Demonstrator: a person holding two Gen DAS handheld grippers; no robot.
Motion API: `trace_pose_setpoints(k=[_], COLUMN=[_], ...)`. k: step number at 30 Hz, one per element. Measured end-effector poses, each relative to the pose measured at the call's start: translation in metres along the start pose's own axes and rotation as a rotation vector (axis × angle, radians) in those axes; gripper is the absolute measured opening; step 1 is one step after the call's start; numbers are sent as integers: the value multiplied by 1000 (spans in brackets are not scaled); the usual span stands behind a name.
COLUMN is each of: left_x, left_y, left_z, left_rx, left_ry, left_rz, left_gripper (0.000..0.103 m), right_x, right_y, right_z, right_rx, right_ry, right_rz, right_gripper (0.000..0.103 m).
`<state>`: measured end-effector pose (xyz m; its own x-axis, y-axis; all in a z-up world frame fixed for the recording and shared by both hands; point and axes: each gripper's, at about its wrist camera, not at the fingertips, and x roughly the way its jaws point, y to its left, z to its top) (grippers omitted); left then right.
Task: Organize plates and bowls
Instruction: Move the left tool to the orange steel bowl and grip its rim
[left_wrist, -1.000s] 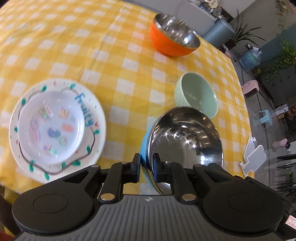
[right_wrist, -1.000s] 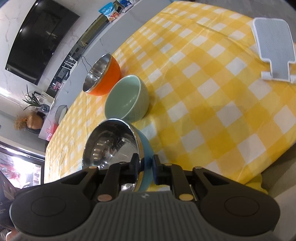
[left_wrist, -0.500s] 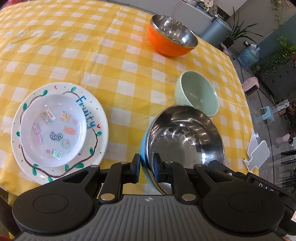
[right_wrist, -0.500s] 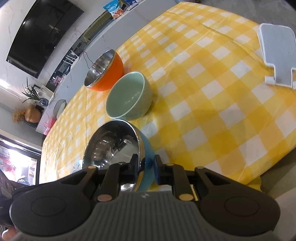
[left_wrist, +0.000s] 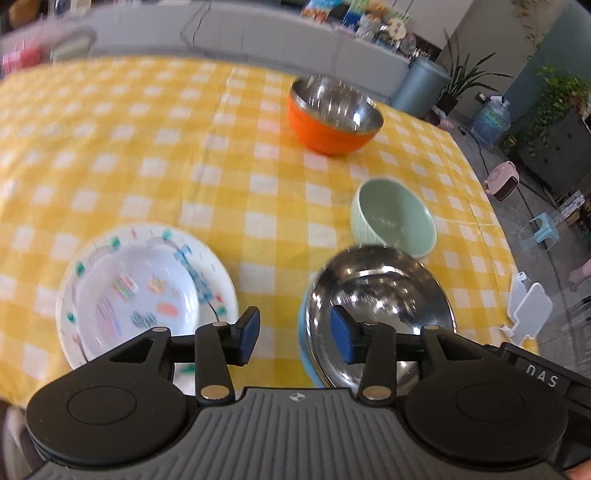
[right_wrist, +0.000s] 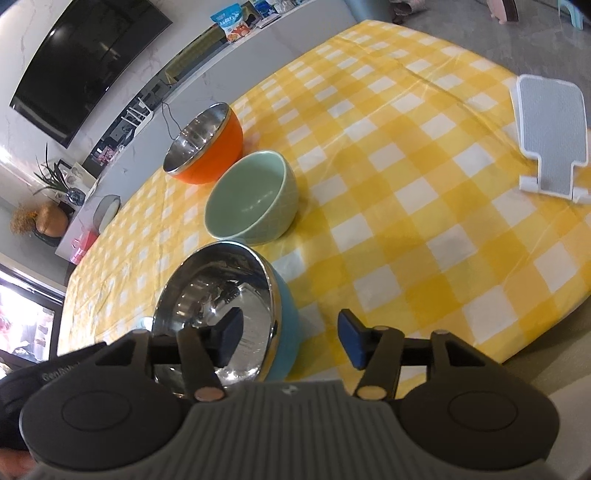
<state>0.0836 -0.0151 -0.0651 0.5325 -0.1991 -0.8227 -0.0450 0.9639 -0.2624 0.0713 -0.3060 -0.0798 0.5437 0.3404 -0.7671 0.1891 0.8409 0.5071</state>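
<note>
A blue bowl with a steel inside (left_wrist: 380, 295) (right_wrist: 221, 306) sits on the yellow checked tablecloth near the table's front edge. My left gripper (left_wrist: 295, 336) straddles its left rim, jaws opening, pads off the rim. My right gripper (right_wrist: 290, 339) straddles the right rim, jaws also opening and clear of it. Behind the blue bowl stands a pale green bowl (left_wrist: 393, 218) (right_wrist: 253, 199). Further back is an orange bowl with a steel inside (left_wrist: 334, 114) (right_wrist: 205, 144). A small white patterned dish rests on a white "Fruity" plate (left_wrist: 214, 269) at the left.
A white and grey phone stand (right_wrist: 550, 136) (left_wrist: 526, 310) stands on the table's right side. The table edge runs close under both grippers. Beyond the table are a counter with packets, a wall screen (right_wrist: 85, 62), plants and a bin.
Both grippers were shut on the blue bowl's rim; both have now opened and let it go. The left view has tilted up and shows more of the far table.
</note>
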Motion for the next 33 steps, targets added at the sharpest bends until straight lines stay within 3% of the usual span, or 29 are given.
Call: trace_pose_setpoints(k=[4,13,25,33], left_x=[-10,-27,-28,-12], left_y=[-2,-6,-13,-5], left_z=[7,39,77,107], left_rx=[58,118,157,118], left_ry=[-57,-110,-162,-185], left_rz=[19,-46,-47,-37], left_gripper=[51,51,51,53], right_x=[-6,-30,-35,-6], right_y=[7,32,95,117], right_z=[-1,15,81,126], right_rx=[-43,-137,-322,-336], right_ry=[-28,-115,-204,-186], right_rz=[-26,-64,-21,-50], right_gripper=[62,62,69,70])
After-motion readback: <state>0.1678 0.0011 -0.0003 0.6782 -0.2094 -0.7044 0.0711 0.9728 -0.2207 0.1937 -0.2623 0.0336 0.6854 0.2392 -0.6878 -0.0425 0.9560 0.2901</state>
